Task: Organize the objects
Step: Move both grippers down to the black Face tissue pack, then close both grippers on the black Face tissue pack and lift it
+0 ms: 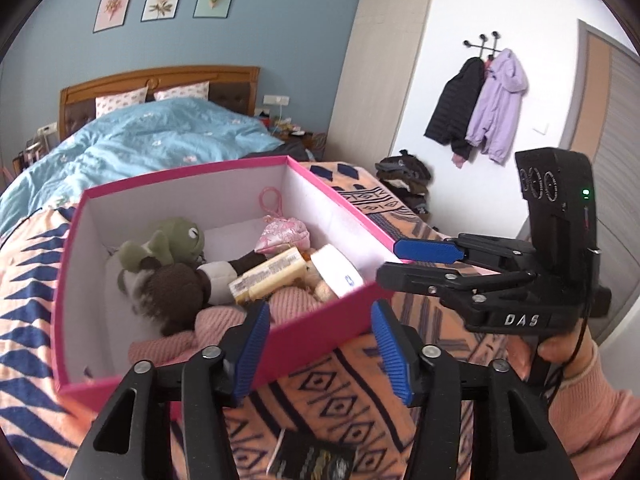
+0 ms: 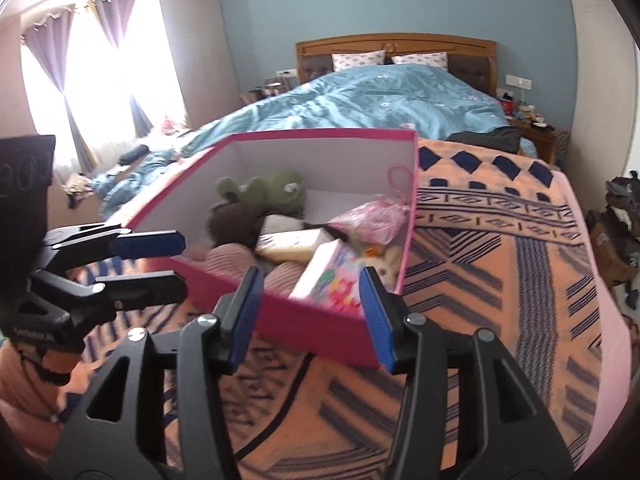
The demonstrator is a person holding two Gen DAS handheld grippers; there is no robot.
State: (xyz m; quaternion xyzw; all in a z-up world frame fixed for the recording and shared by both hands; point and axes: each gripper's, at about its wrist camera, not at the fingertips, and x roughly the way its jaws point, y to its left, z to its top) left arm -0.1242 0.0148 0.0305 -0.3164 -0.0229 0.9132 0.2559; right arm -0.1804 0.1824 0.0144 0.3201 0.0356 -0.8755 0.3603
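A: Both empty? The left hand-held gripper and right hand-held gripper have fingers apart, low in frame, before the box.

B: Yes. The box sits mid-frame on the blanket, already holding toys. A dark packet at the bottom looks left out.

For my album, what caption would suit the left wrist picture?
Two open grippers, left and right, flank a pink box of plush toys on a patterned blanket.
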